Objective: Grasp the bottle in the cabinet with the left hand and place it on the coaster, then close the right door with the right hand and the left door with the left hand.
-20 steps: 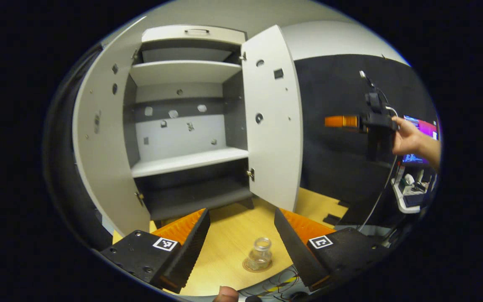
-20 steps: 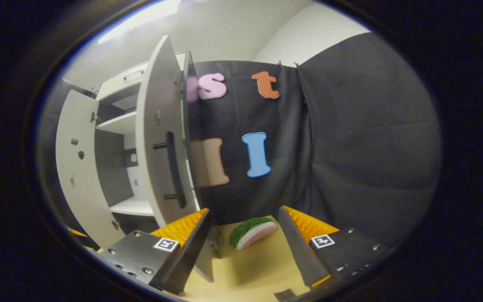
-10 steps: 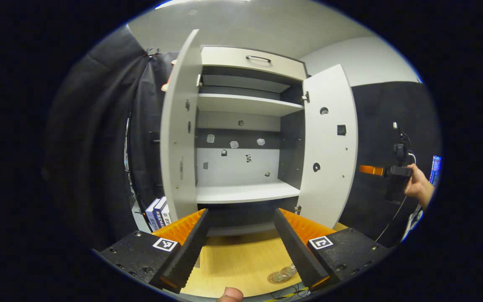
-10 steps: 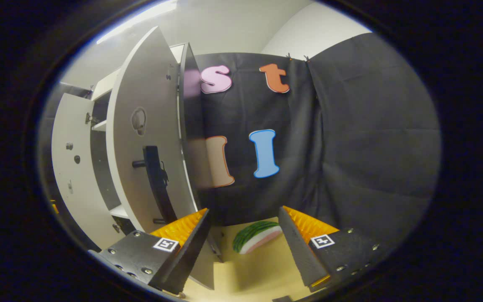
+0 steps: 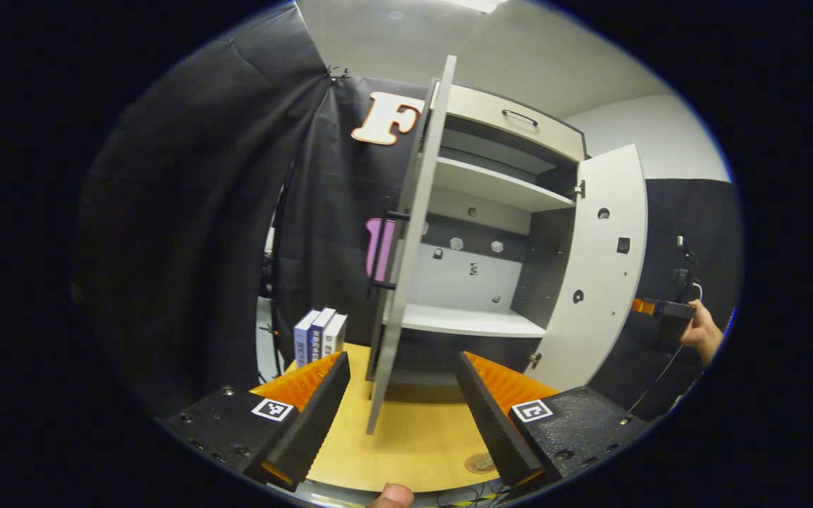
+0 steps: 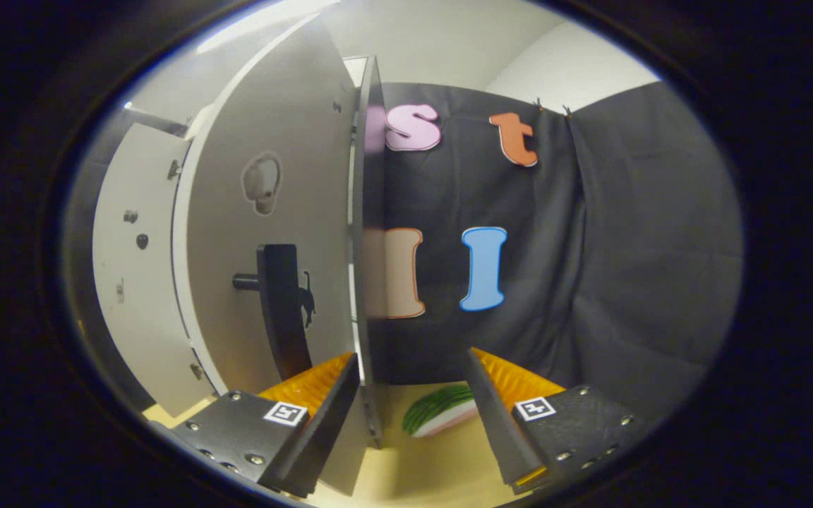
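Wooden tabletop (image 5: 413, 437), cabinet (image 5: 491, 212) on it, both doors ajar, shelves bare. Left door (image 5: 406, 240) stands edge-on. Left gripper (image 5: 401, 416) wide, holding nothing, likely lining up to push it. Right gripper (image 6: 410, 416) wide, empty, near right door (image 6: 272, 233) and its handle (image 6: 281, 310). Coaster (image 5: 480, 463) at near edge; bottle hidden, presumably on it.

Black cloth wall (image 5: 202, 212) from nine to twelve o'clock; pale ceiling (image 5: 519, 56) at one; wooden tabletop (image 5: 413, 444) at six.
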{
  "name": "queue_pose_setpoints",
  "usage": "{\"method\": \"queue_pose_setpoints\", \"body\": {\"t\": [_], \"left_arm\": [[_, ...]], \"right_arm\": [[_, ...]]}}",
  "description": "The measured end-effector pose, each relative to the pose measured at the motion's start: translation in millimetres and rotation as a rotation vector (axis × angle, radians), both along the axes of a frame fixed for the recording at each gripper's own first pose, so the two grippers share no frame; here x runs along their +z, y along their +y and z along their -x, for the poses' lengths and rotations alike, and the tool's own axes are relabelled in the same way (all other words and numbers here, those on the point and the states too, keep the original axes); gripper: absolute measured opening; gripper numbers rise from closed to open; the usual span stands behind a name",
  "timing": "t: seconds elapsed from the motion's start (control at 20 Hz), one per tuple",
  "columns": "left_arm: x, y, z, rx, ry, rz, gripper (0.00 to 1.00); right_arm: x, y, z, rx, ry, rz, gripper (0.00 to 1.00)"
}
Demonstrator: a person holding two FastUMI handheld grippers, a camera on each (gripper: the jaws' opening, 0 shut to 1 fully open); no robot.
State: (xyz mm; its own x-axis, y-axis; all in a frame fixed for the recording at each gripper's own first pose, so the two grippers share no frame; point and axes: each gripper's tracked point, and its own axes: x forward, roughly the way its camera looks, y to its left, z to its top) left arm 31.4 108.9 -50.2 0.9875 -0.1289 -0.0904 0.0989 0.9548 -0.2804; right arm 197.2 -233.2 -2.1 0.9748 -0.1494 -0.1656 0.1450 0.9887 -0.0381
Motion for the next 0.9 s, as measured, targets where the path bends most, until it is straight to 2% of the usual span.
{"method": "queue_pose_setpoints", "body": {"t": [0.1, 0.15, 0.25, 0.3, 0.35, 0.4, 0.45, 0.5, 0.55, 0.6, 0.7, 0.75, 0.85, 0.9], "left_arm": [[2, 21, 10, 0.045, 0.004, -0.023, 0.96], [4, 28, 10, 0.059, 0.006, -0.028, 0.97], [10, 40, 10, 0.077, -0.001, -0.042, 0.97], [11, 45, 10, 0.085, -0.004, -0.052, 0.96], [11, 50, 10, 0.092, -0.003, -0.062, 0.96], [10, 55, 10, 0.099, 0.0, -0.075, 0.96], [10, 58, 9, 0.103, 0.002, -0.084, 0.96], [10, 59, 8, 0.104, 0.002, -0.09, 0.93], [10, 60, 7, 0.099, 0.0, -0.094, 0.96], [10, 61, 5, 0.094, -0.001, -0.099, 0.93], [6, 65, 1, 0.092, -0.003, -0.104, 0.93], [5, 66, -2, 0.093, -0.003, -0.1, 0.96], [0, 71, -7, 0.091, 0.011, -0.093, 0.93], [-1, 75, -10, 0.093, 0.011, -0.09, 0.96]], "right_arm": [[0, 12, -2, 0.024, 0.0, -0.001, 0.87], [0, 20, -4, 0.039, 0.001, 0.01, 0.92], [0, 35, -8, 0.072, 0.003, 0.028, 0.92], [-3, 43, -9, 0.088, 0.012, 0.02, 0.87], [-5, 50, -11, 0.101, 0.017, 0.005, 0.92], [-6, 54, -13, 0.103, 0.018, -0.008, 0.88], [-6, 58, -16, 0.099, 0.014, -0.021, 0.92], [-6, 61, -19, 0.092, 0.017, -0.036, 0.87], [-9, 65, -21, 0.099, 0.025, -0.047, 0.87], [-10, 72, -23, 0.108, 0.029, -0.053, 0.87], [-12, 75, -24, 0.122, 0.025, -0.057, 0.88], [-13, 78, -26, 0.126, 0.02, -0.06, 0.88], [-13, 86, -30, 0.134, 0.014, -0.069, 0.87], [-13, 90, -31, 0.135, 0.017, -0.076, 0.92]]}}
